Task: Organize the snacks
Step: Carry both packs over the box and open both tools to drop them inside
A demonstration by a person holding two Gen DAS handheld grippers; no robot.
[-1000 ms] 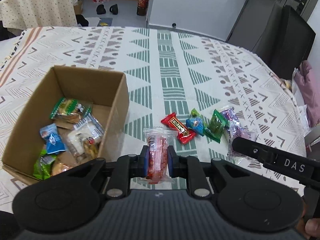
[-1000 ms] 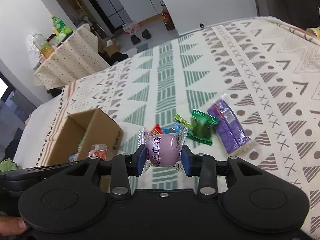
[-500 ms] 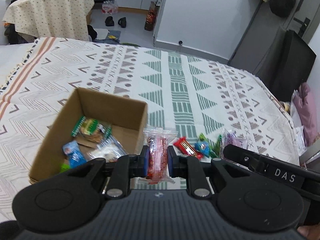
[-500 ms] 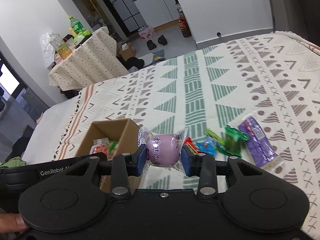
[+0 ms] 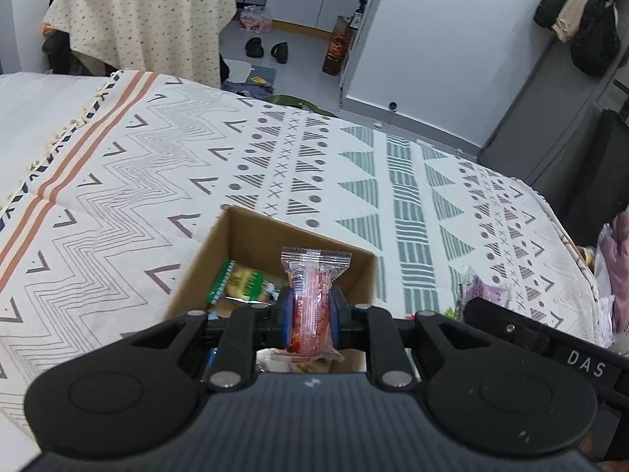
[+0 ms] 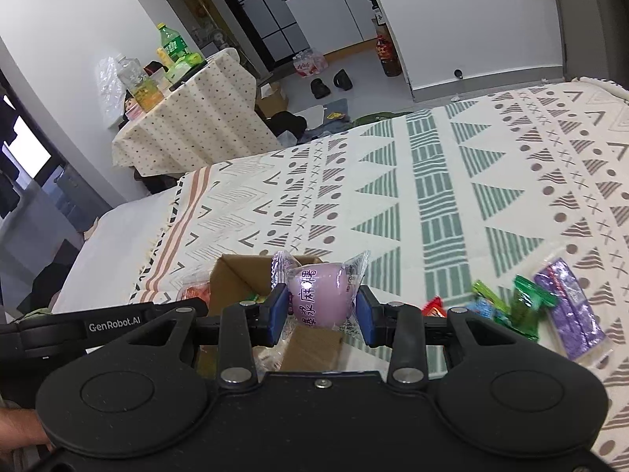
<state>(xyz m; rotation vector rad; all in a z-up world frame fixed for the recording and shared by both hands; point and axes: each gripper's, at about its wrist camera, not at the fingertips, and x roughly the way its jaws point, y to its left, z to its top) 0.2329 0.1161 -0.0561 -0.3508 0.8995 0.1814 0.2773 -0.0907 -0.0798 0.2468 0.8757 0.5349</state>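
A person's left gripper (image 5: 309, 316), its blue pads pressed against a red snack in a clear wrapper (image 5: 312, 299), holds the packet upright above the open cardboard box (image 5: 251, 232) that sits on a patterned bedspread (image 5: 157, 165). Inside the box, a green-wrapped snack (image 5: 240, 285) lies against the left wall, with other packets partly hidden behind the tool. In the right wrist view, the right gripper (image 6: 320, 310) is clamped on a round purple sweet in a clear wrapper (image 6: 320, 295) printed with dark characters, held just over the near right edge of the same box. To the right of the box, loose snacks remain on the bedspread: a purple packet (image 6: 570, 312), a green packet (image 6: 528, 306), a small blue one (image 6: 485, 308) and a red one (image 6: 434, 306), lying close together near the cover's geometric green bands. The red one is largely hidden by the gripper's finger, so its shape is hard to make out. Part of a hand (image 6: 19, 426) shows at the lower left of that view, beside the black body of the left tool. Beyond the bed, a table draped in a dotted cloth (image 6: 188, 118) carries bottles, and shoes (image 5: 267, 48) sit on the grey floor
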